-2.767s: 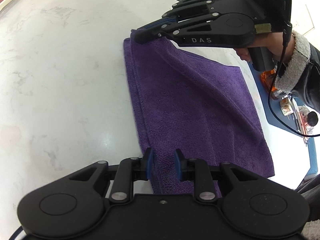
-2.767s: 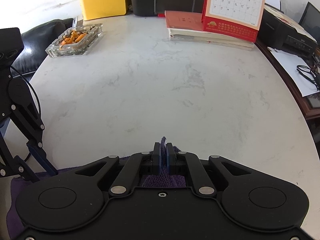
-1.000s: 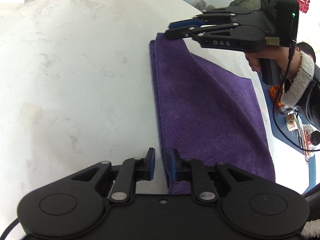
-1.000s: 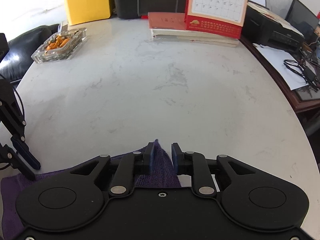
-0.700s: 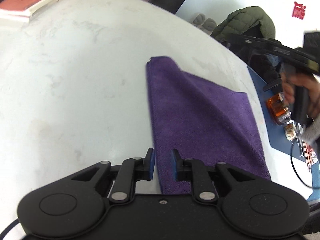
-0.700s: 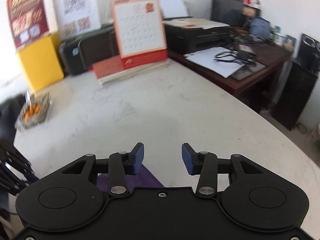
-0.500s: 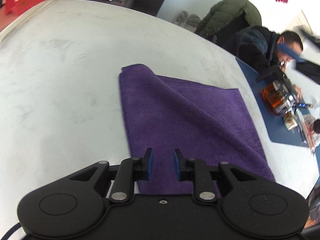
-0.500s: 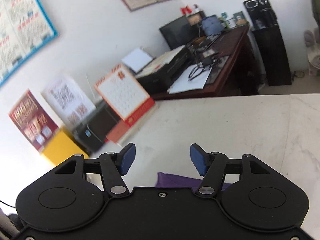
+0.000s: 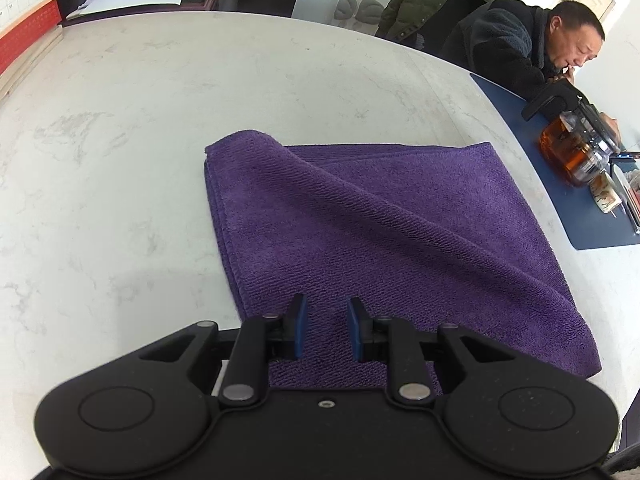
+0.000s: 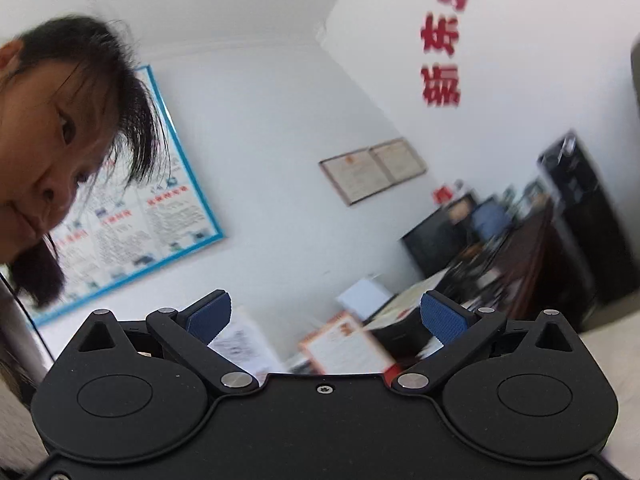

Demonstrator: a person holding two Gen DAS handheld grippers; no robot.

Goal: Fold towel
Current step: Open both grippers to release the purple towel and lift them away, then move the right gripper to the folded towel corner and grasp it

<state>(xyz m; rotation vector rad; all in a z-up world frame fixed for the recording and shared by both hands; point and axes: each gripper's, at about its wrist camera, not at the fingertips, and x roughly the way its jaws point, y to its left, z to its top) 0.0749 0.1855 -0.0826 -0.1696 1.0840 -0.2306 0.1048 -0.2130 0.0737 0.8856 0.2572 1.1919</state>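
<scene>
A purple towel (image 9: 380,224) lies folded on the white marble table (image 9: 160,100), with a soft ridge running across its top layer. My left gripper (image 9: 324,330) hovers over the towel's near edge, tilted down. Its blue pads (image 9: 298,330) stand a narrow gap apart, and the cloth shows below them, not pinched. My right gripper (image 10: 326,314) is lifted off the table and points up at the room's wall. Its jaws are opening wide and nothing is between them. The towel is out of the right wrist view.
A blue mat (image 9: 560,184) with a glass teapot (image 9: 576,152) lies at the table's right edge, where a seated person (image 9: 520,40) leans. A red calendar (image 9: 24,12) stands far left. In the right wrist view a person's head (image 10: 60,140) is close at left.
My right gripper let go of the towel's far corner, opened wide and swung up off the table toward the wall. My left gripper shifted across the towel's near edge and rolled.
</scene>
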